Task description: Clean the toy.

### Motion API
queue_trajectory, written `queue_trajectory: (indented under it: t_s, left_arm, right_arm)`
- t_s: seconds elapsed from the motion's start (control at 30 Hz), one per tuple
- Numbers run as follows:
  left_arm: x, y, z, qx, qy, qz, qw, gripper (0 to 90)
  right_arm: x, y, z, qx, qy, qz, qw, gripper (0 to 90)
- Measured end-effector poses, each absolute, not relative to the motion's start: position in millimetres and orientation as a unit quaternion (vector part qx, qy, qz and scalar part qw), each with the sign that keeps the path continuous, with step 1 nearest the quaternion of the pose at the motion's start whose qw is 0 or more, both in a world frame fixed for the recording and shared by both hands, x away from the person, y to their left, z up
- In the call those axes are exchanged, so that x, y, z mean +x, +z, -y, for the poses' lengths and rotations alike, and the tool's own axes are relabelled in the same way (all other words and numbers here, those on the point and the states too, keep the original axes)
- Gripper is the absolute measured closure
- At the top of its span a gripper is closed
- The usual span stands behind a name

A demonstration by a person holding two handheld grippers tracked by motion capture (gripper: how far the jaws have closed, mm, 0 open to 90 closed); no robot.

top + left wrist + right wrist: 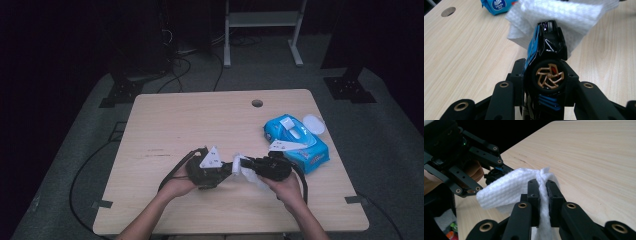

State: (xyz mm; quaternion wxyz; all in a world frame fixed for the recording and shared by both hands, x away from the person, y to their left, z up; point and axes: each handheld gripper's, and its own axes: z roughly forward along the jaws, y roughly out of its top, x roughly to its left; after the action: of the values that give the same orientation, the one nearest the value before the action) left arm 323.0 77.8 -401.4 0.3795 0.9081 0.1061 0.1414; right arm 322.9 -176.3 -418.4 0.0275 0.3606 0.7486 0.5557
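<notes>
- Left gripper (pixel 227 167) has its jaws clamped on a small black and blue toy car (pixel 547 65), which stands nose-up between them with a gold-spoked wheel facing the camera; that grip keeps the car steady and leaves its front end free for wiping.
- Right gripper (pixel 243 163) is closed tight on a bunched fold of a white wet wipe (pixel 509 188), pinched between the two pads so a loose flap hangs out toward the car.
- In the high view the two tools meet tip to tip near the front middle of the table (pixel 200 120), at about 6 o'clock from its centre, with the wipe between them.
- From the left gripper view the wipe drapes over the car's upper end, at 12 o'clock from the wheel, and appears to touch it; this looks like a cleaning stroke in progress.
- Blue pack of wipes (pixel 300 142) lies at about 3 o'clock on the table with its white lid flipped open, near the right hand (pixel 287 187), so another sheet is within easy reach.
- Next move likely calls for rubbing the flap along the car body while the left hand (pixel 177 186) holds firm; too light a clamp could let the car twist.
</notes>
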Motion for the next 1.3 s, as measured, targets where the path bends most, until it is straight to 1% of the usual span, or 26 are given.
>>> queue_trajectory:
  t_s: [0.23,0.33,0.43,0.5,0.67,0.73,0.87,0.93,1.0,1.1,1.17,1.3]
  left_arm:
    - [320.9,-399.6,-71.6,0.906,0.142,-0.098,0.387,63.8]
    - [320.1,-399.8,-71.2,0.908,0.145,-0.096,0.381,64.1]
    - [320.8,-399.3,-72.6,0.906,0.145,-0.098,0.385,64.2]
    - [322.0,-398.6,-74.4,0.905,0.143,-0.101,0.387,64.3]
    - [321.3,-398.4,-74.5,0.904,0.143,-0.101,0.390,64.3]
    - [321.4,-398.3,-74.4,0.904,0.143,-0.101,0.390,64.3]
    - [322.2,-397.7,-75.1,0.901,0.141,-0.101,0.397,64.4]
    - [325.6,-394.9,-75.7,0.894,0.134,-0.105,0.414,64.4]
    - [326.8,-393.1,-73.1,0.891,0.133,-0.106,0.421,64.3]
    - [326.9,-391.0,-69.5,0.888,0.136,-0.103,0.427,64.2]
    - [326.8,-389.3,-65.3,0.881,0.135,-0.103,0.442,64.2]
    - [325.7,-390.5,-63.8,0.878,0.135,-0.098,0.449,64.0]
  right_arm:
    - [316.6,-397.7,161.8,0.323,0.590,-0.739,0.022,82.6]
    - [317.9,-404.7,164.3,0.332,0.589,-0.737,0.011,82.7]
    - [321.2,-414.4,171.7,0.350,0.575,-0.739,0.014,82.7]
    - [323.3,-426.7,178.5,0.375,0.566,-0.735,0.003,82.7]
    - [328.3,-446.6,175.5,0.393,0.545,-0.740,-0.012,82.6]
    - [329.3,-453.0,172.0,0.399,0.541,-0.739,-0.027,82.7]
    - [330.4,-455.4,171.4,0.403,0.548,-0.732,-0.041,82.7]
    - [332.0,-450.4,177.0,0.408,0.572,-0.709,-0.061,82.8]
    - [332.0,-445.5,181.1,0.408,0.583,-0.700,-0.061,82.9]
    - [329.9,-437.4,187.1,0.407,0.592,-0.694,-0.049,83.1]
    - [328.1,-430.7,191.1,0.405,0.599,-0.690,-0.039,83.1]
    - [324.8,-421.1,193.0,0.398,0.604,-0.690,-0.023,83.1]
